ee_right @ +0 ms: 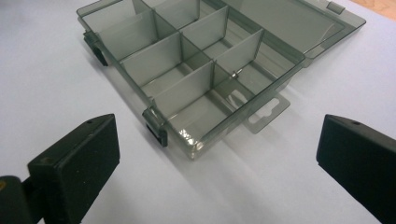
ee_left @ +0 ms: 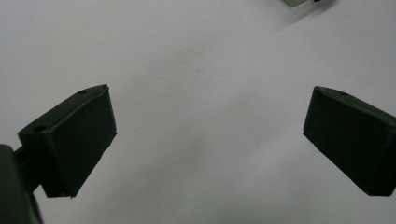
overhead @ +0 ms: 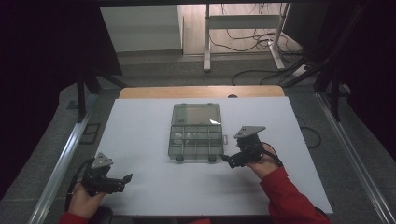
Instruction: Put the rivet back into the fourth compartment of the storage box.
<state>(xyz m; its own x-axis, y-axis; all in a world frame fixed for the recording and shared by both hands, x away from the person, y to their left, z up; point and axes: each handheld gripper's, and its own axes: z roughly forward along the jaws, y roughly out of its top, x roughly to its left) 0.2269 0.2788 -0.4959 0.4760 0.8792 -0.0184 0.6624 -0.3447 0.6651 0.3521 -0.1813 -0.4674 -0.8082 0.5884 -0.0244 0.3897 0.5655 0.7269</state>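
A clear divided box [overhead: 196, 133] lies open in the middle of the white table [overhead: 140, 135]. Our right gripper [overhead: 227, 160], jaws wide and empty, hovers just off the box's near right corner. Our left gripper [overhead: 127, 178], also open and empty, waits near the table's front left corner. We should approach the near clasps squarely; bare table surrounds the box.

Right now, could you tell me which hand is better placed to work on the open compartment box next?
The right. The right claw sits open just off the compartment box's near right corner, facing it. The left claw, also open, rests near the table's front left edge, well away from the box.
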